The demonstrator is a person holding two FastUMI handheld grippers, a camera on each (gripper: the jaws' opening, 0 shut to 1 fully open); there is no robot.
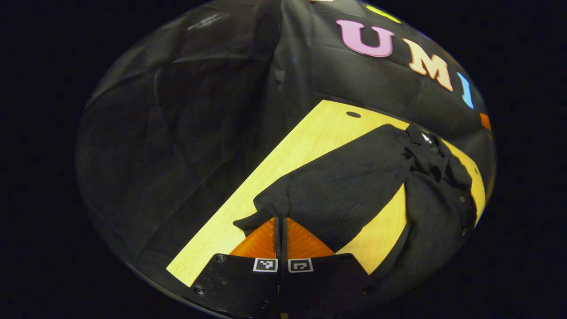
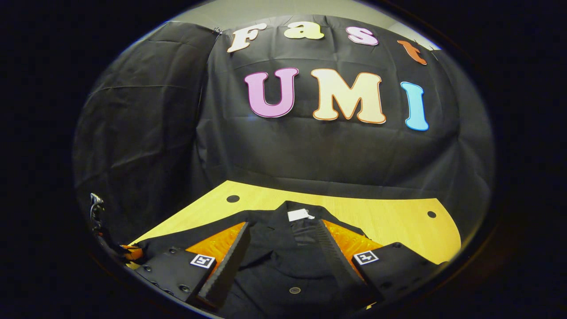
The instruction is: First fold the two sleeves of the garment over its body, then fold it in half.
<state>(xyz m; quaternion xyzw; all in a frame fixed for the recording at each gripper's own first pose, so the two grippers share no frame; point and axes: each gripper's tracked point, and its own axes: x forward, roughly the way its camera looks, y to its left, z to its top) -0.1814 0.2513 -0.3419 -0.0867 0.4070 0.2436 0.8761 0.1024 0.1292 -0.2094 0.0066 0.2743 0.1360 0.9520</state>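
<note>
A black buttoned garment (image 1: 350,186) lies on the light wooden table (image 1: 305,137). One sleeve (image 1: 283,206) stretches from the body toward my left gripper (image 1: 280,223), whose fingers are pressed together on the cuff, just above the tabletop. The collar and body (image 1: 434,177) bunch at the right. In the right gripper view the garment (image 2: 283,261) lies spread under my right gripper (image 2: 283,226), which is open wide, its fingers either side of the collar with its white label (image 2: 299,215). A button (image 2: 294,290) shows near the bottom.
The table (image 2: 390,221) has small round holes (image 2: 233,198) near its far corners and ends at the black cloth wall close behind. Bare wood lies beyond the collar. Part of another gripper (image 2: 128,252) shows at the left edge.
</note>
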